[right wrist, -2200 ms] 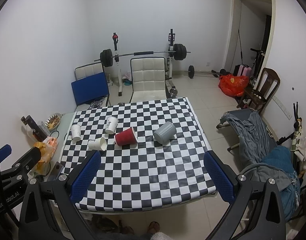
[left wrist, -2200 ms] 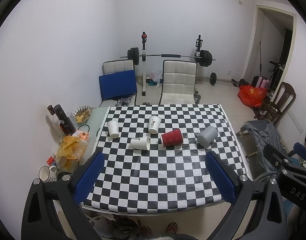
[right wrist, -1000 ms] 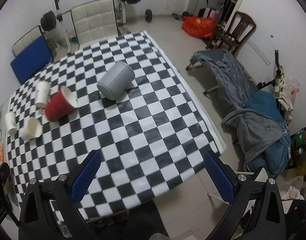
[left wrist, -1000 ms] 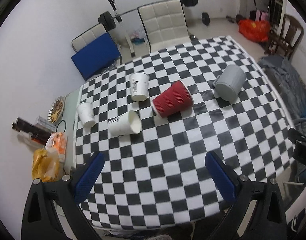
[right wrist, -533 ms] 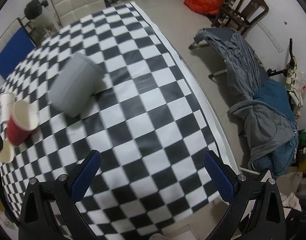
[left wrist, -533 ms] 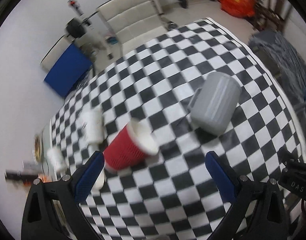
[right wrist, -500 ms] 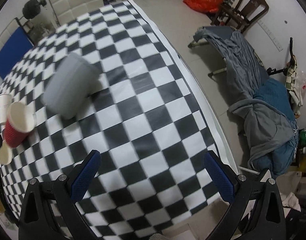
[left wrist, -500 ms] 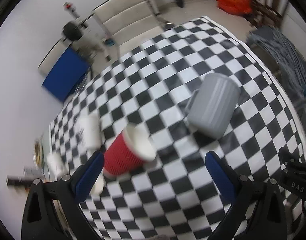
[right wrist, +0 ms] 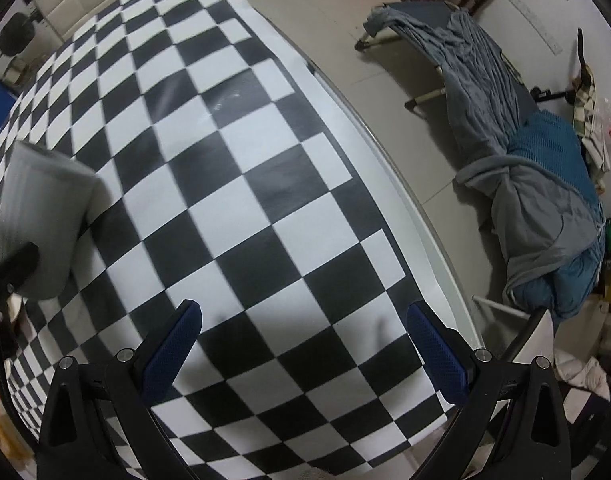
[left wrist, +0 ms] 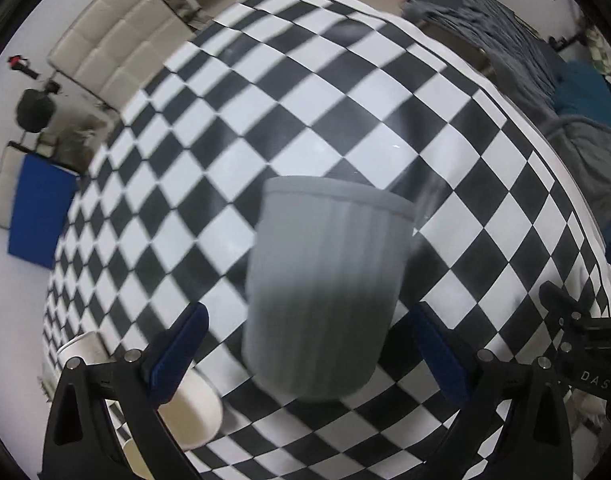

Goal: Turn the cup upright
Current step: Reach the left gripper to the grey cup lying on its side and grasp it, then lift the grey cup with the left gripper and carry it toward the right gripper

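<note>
A grey ribbed cup [left wrist: 325, 280] lies on its side on the checkered tablecloth [left wrist: 345, 92], its closed base toward the camera. My left gripper [left wrist: 309, 354] is open, its blue pads wide apart on either side of the cup's base, not touching it. The cup also shows at the left edge of the right wrist view [right wrist: 41, 216]. My right gripper [right wrist: 305, 354] is open and empty above the cloth [right wrist: 265, 200] near the table's right edge.
A white paper cup [left wrist: 185, 404] lies behind my left finger at lower left. A white chair [left wrist: 117, 52] and a blue chair [left wrist: 37, 208] stand beyond the table. Grey and teal blankets [right wrist: 537, 176] lie on a cot right of the table.
Both grippers have dropped toward the table. The left one has closed in on the grey cup, which now fills the space between its pads. The red cup has left the view.
</note>
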A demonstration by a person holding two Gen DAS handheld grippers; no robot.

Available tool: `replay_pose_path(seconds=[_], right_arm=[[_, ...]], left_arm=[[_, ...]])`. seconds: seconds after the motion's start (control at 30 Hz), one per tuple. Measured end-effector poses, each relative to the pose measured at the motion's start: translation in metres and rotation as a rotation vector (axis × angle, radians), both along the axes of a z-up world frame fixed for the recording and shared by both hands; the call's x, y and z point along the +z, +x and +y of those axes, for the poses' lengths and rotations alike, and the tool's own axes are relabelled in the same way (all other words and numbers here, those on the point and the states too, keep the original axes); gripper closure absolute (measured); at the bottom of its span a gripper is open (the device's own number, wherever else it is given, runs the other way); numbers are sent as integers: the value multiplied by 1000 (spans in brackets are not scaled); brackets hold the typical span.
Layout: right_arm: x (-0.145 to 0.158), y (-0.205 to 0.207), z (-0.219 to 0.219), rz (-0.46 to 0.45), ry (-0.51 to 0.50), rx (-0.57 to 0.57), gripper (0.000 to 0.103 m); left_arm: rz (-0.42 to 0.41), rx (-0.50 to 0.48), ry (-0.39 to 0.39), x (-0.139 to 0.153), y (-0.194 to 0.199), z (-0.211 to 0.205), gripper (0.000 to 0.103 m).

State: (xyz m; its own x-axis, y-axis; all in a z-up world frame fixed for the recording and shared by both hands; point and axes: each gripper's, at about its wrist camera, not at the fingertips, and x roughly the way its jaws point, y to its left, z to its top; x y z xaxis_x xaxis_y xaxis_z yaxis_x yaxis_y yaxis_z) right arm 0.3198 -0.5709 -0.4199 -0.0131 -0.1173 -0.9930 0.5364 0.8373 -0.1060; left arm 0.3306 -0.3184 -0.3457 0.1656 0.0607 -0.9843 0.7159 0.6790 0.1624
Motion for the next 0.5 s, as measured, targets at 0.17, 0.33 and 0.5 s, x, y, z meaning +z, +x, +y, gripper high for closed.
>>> replay_pose_path(seconds=[0.17,0.33,0.5], right_arm=[[-10,-1,-8,10,25,-19,0],[-16,-2,-12,19,38,-38,0],[-22,-3,-14,25,50,-54,0]], left_arm=[[38,-13,-3,-15,6,-9,10],[45,-15,-3,-26,11,-12,20],[34,29,-27,-26,8,-11,21]])
